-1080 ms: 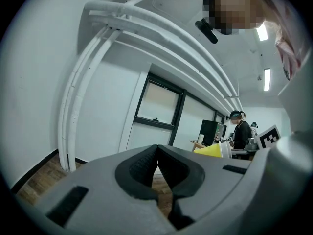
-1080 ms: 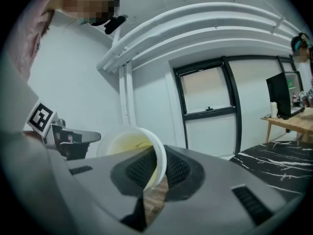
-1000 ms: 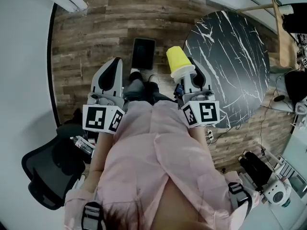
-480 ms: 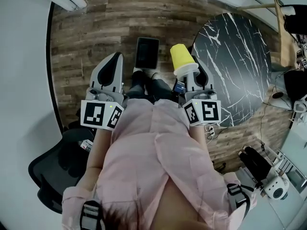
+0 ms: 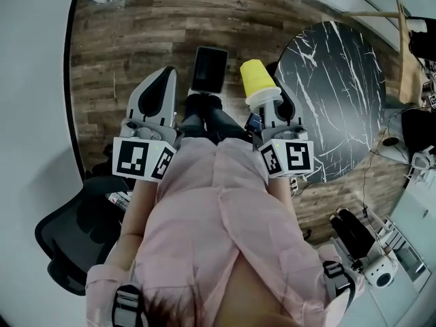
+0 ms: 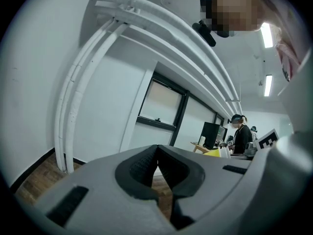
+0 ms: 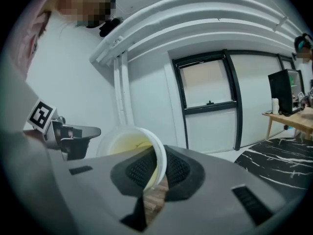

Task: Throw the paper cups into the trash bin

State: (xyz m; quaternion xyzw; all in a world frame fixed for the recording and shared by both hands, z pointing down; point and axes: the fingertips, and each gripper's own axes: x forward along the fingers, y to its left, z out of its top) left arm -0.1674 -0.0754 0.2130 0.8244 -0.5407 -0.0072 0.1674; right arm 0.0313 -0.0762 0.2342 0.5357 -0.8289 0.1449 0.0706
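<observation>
cup point(image 5: 256, 80) on side, base forward, rim pinched by right tongs point(image 7: 157, 173); left tongs point(image 6: 157, 155) closed, empty.

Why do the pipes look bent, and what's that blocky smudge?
Left gripper view: the wide lens bows the white pipes; the blocky patch is face masking added afterwards. Right gripper view: same bowing and patch. Head view: floor edge curves too.

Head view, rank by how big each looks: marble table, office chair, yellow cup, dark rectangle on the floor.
1. marble table
2. office chair, partly hidden by the person
3. yellow cup and dark rectangle: about alike; the cup is nearer the camera, so unranked.
</observation>
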